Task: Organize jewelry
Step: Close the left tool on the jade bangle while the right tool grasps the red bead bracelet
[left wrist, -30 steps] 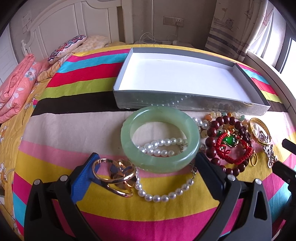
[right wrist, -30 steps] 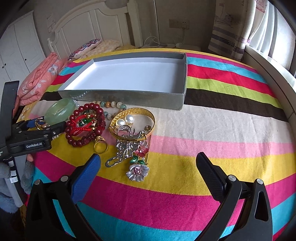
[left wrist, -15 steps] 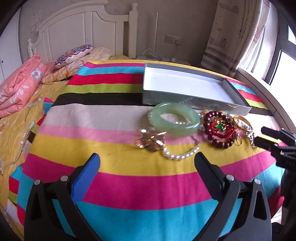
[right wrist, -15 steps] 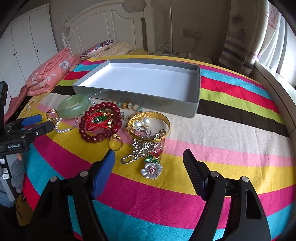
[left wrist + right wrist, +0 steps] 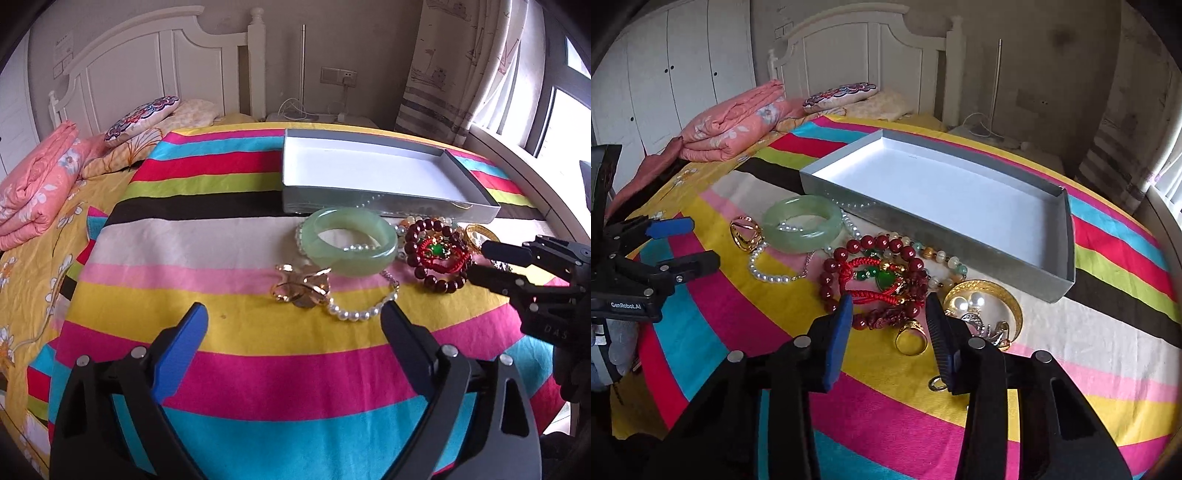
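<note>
**Inspector:** State of the left gripper (image 5: pixel 291 326)?

**Assistant:** Jaws spread wide, nothing between them, though they have just been closing slightly. It hangs over the striped cloth (image 5: pixel 258 354), near of the jewelry and apart from it.

**Inspector:** And the right gripper (image 5: pixel 888 317)?

**Assistant:** Jaws part-way in, having just been closing. The near edge of the red bead bracelet (image 5: pixel 875 280) and a gold ring (image 5: pixel 911 338) show in the gap between them. The pads press on neither; whether the tips touch anything I cannot tell.

**Inspector:** Where does the jewelry lie?

**Assistant:** All on the cloth, in a cluster along the near wall of the grey box (image 5: pixel 960 236). From the right wrist view, left to right: a gold clasp piece (image 5: pixel 744 232), a jade bangle (image 5: pixel 802 223) lying on a pearl strand (image 5: pixel 772 275), the red bracelet with a red cord and green stone inside it, a mixed bead strand (image 5: pixel 942 258) just beside the box, then a gold bangle (image 5: pixel 1008 299) with pearl earrings (image 5: pixel 969 302) and silver pieces within it. A small ring loop (image 5: pixel 937 384) sits near the right jaw.

**Inspector:** The box?

**Assistant:** Open, white inside, no jewelry in it.

**Inspector:** Surroundings?

**Assistant:** A folded pink quilt (image 5: pixel 731 125) and a pillow (image 5: pixel 842 94) lie far left, by the white headboard (image 5: pixel 857 66).
</note>
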Demonstrator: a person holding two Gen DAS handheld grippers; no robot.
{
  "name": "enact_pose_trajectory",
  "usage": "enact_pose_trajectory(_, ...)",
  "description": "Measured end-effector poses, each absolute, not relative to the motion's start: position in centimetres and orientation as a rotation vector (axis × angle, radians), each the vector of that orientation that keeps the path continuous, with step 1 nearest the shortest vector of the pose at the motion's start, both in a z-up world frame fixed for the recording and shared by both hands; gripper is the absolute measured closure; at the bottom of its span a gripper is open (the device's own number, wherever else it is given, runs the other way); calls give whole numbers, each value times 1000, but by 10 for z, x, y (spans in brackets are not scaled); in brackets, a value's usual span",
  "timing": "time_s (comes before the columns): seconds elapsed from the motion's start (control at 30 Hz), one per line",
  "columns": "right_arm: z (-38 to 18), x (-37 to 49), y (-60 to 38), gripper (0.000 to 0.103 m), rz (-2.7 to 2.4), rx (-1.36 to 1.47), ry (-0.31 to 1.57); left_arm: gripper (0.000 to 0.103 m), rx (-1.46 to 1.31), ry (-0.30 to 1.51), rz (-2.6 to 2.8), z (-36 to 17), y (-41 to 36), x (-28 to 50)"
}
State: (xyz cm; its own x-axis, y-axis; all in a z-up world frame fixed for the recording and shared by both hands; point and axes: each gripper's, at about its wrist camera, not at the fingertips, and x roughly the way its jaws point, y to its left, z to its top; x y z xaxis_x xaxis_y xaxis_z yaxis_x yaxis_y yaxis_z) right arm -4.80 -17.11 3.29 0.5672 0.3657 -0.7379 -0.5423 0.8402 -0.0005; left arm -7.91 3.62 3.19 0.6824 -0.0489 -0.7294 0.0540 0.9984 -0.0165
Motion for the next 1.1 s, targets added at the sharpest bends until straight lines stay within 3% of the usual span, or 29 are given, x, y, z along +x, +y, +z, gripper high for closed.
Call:
enact_pose_trajectory(0.27,27,-59,-123,63,692,-507,777,10,125,808,-37,45,27,-74)
enact_pose_trajectory(0.33,24,-53,-113,75,733,-524,804,11,134,816,-48,46,31,-78)
enact_pose_trajectory(0.37,23,-49,-111,75,738,-515,817,11,136,818,-60,46,32,-80)
enact_pose_trajectory(0.57,23,-35,-147,77,815,-288,851,12,171,800,-161,50,18,-90)
enact_pose_trajectory(0.63,20,-35,-158,98,803,-261,851,21,209,802,-185,50,4,-82)
enact_pose_trajectory(0.7,19,-37,-163,103,799,-235,832,25,255,817,-216,47,-12,-70)
enact_pose_trajectory(0.87,29,-37,-192,103,736,-42,753,25,359,874,-239,27,-34,-28)
enact_pose_trajectory(1.0,32,-35,-214,103,738,77,716,33,425,891,-253,19,-37,-4)
enact_pose_trajectory(1.03,33,-36,-217,101,723,87,709,43,438,877,-276,21,-37,-6)
enact_pose_trajectory(1.07,33,-34,-217,101,710,95,707,92,397,899,-358,24,-37,-8)
enact_pose_trajectory(1.1,33,-34,-218,101,707,106,704,93,380,897,-322,29,-36,-7)
